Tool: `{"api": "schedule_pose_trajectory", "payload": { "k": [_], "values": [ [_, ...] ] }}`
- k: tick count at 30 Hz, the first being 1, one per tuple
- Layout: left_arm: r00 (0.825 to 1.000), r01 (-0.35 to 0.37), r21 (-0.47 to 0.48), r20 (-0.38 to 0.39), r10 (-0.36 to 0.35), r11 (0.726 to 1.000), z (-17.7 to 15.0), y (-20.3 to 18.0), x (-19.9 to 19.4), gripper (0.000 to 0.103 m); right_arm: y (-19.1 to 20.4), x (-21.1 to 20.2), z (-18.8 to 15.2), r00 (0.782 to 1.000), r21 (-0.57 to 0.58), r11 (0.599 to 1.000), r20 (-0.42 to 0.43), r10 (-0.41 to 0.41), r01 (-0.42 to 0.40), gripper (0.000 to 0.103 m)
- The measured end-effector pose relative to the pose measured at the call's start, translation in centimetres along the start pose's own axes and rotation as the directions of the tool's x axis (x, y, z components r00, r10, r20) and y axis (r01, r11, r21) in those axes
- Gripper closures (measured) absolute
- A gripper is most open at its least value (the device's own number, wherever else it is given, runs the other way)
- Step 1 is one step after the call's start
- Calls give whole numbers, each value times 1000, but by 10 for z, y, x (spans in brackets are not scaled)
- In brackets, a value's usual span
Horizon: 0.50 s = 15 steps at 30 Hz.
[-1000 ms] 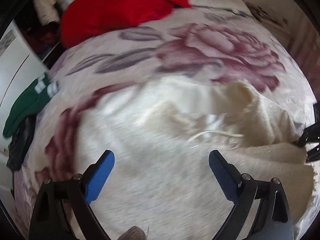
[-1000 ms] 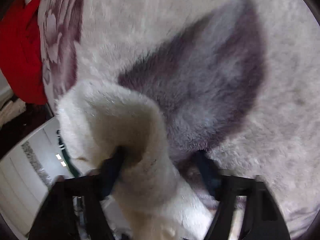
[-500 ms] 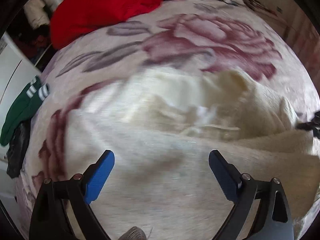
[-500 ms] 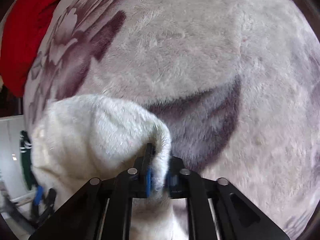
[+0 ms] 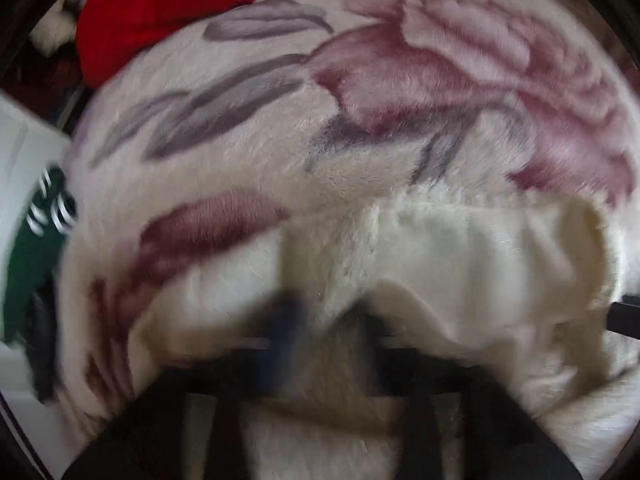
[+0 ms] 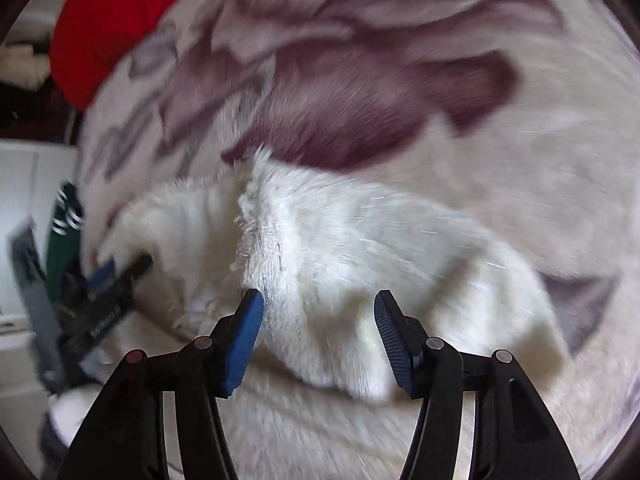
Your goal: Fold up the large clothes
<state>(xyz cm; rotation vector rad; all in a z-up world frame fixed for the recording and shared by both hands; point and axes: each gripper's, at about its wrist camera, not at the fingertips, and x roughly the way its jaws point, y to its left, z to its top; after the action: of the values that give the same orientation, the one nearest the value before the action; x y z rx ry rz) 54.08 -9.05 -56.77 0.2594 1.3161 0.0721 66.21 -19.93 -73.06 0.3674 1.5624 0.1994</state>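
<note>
Near edge, left wrist view: the left gripper (image 5: 324, 332) is seen blurred, jaws just closed to nearly together, w/ a fold of the cream garment (image 5: 460, 264) pinched between them. The fingers are smeared by motion, so the exact contact is hard to read, but fabric is bunched up around them.

Right wrist view: the right gripper (image 6: 320, 320) is seen w/ jaws apart; they were just opening, and the blue pads (image 6: 244, 340) are not pressing on anything. The fleece lies under and between them, released. At the left of this view the other gripper is visible, low on the garment's left part.

The garment is lying on the bed, on a floral blanket (image 5: 400, 80), approx. in the near-middle. One part is already laid over, w/ a smoother lining side shown at the right.

Handling, as judged: the fabric is thick, fluffy and very soft, no stiffness, prob. light for its size but bulky. It will sag and drag if taken at one point only. The pile may slip, so a doubled edge or seam should be taken, not the flat middle. Two corners of the same edge are best held together.

Farther: a green cloth (image 5: 36, 248) is at the far left, beside the bed. A red cloth (image 5: 160, 4) is at the far end.
</note>
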Motion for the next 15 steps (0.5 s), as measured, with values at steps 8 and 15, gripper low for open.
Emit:
{"api": "schedule_pose_trajectory", "payload": {
  "k": [8,15],
  "values": [
    [992,34,-44,119,-28,998,0,13,-21,98,31,-7,14,972,27,987,171,-162,160,103],
    [993,92,-132,83,-82,987,30,27,-4,98,25,-18,42,996,96,995,91,3,-12,102]
  ]
}}
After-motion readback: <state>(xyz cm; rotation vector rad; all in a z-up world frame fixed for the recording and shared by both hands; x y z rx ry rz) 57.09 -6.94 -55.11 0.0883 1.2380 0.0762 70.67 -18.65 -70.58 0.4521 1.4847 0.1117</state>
